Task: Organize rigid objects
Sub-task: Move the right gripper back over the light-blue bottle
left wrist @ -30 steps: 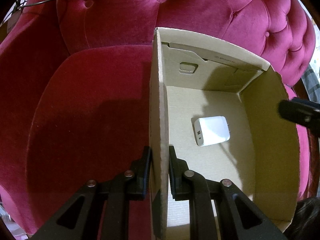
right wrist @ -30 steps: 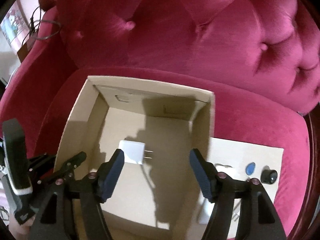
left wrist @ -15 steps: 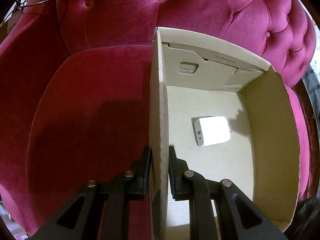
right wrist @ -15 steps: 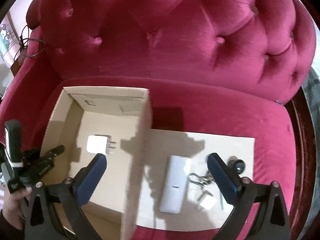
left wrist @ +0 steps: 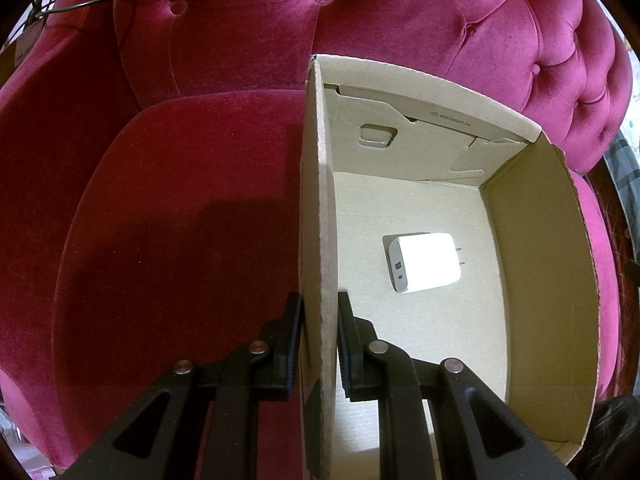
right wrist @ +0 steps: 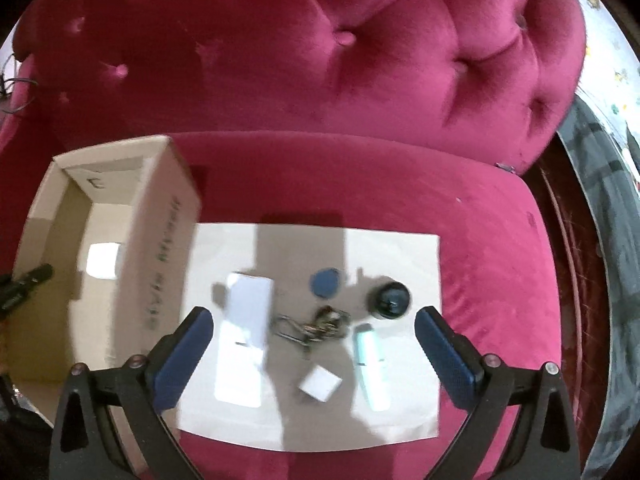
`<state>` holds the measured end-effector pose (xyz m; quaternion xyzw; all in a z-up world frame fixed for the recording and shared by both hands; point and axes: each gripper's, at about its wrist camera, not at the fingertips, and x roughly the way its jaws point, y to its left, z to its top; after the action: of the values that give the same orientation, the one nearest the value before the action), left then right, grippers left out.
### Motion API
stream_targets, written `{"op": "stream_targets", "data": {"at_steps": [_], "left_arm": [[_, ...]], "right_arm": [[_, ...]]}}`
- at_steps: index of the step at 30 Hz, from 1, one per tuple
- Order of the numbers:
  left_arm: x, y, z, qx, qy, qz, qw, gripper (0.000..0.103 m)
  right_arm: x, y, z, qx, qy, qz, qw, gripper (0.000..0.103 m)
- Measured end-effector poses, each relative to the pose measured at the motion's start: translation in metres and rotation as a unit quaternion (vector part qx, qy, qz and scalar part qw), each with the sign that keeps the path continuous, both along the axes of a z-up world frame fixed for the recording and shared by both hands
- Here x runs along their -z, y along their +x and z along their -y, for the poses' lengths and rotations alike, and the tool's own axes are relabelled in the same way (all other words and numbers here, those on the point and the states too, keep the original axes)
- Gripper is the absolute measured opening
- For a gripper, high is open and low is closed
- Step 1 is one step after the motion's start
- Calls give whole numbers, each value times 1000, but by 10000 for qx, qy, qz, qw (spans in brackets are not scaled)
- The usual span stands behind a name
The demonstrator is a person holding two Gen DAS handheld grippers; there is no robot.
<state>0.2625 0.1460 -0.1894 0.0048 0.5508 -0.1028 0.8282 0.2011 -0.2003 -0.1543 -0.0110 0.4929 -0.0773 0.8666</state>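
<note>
While the white charger (left wrist: pixel 426 262) lies flat on the floor of the cardboard box (left wrist: pixel 536 280), ahead and right of the left gripper (left wrist: pixel 318 340), the box's side wall is pinched between that gripper's fingers. Ahead of the right gripper (right wrist: pixel 314 350), whose jaws have just been opening and are spread wide with nothing gripped, a key bunch (right wrist: pixel 314 326), white power bank (right wrist: pixel 244 332), blue disc (right wrist: pixel 325 282) and black round object (right wrist: pixel 390 300) are seen on a white sheet (right wrist: pixel 412 248) on the pink sofa (right wrist: pixel 320 60).

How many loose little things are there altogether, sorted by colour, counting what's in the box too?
White: 4, namely charger in the box, power bank, small block, pale tube
Blue: 1, disc
Black: 1, round thing
Metal: 1, keys
Total: 7
</note>
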Motion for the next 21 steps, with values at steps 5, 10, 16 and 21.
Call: {"op": "stream_targets", "data": {"at_steps": [5, 10, 16, 21], "left_arm": [[-1, 0, 0, -1, 10, 4, 10000, 17], [0, -1, 1, -1, 25, 10, 10000, 17], [0, 0, 1, 0, 29, 10, 10000, 17], [1, 0, 3, 9, 54, 16, 10000, 17]], "right_arm": [[20, -3, 19, 153, -33, -110, 9998, 103], [42, -6, 38, 336, 8, -198, 9992, 103], [67, -8, 52, 490, -38, -389, 9980, 101], [84, -6, 61, 562, 31, -557, 9969, 89]]}}
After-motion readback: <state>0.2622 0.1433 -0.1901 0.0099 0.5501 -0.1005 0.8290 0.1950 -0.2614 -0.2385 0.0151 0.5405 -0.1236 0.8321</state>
